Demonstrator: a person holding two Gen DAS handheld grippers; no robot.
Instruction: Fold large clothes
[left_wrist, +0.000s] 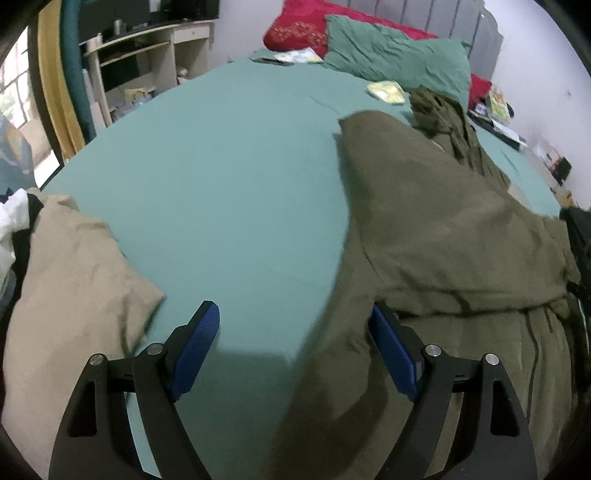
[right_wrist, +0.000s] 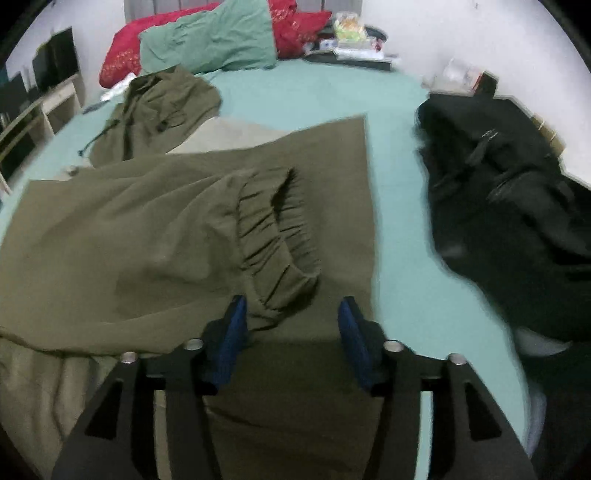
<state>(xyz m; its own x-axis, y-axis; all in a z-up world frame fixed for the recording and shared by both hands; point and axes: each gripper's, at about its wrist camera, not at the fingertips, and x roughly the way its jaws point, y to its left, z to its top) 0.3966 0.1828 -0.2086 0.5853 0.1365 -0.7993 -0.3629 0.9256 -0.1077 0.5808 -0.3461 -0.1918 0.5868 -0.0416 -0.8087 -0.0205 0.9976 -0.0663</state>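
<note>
two open claws (left_wrist: 291, 325) (right_wrist: 291, 314) over one olive garment (right_wrist: 147, 229).

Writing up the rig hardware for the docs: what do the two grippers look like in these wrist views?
The two look alike. The left gripper and the right gripper each have two black linkage arms with triangular cut-outs and round silver pivot pins. The fingers carry blue textured pads, narrow and rectangular. No cables, labels or markings show. No hand or sleeve is in view.
</note>
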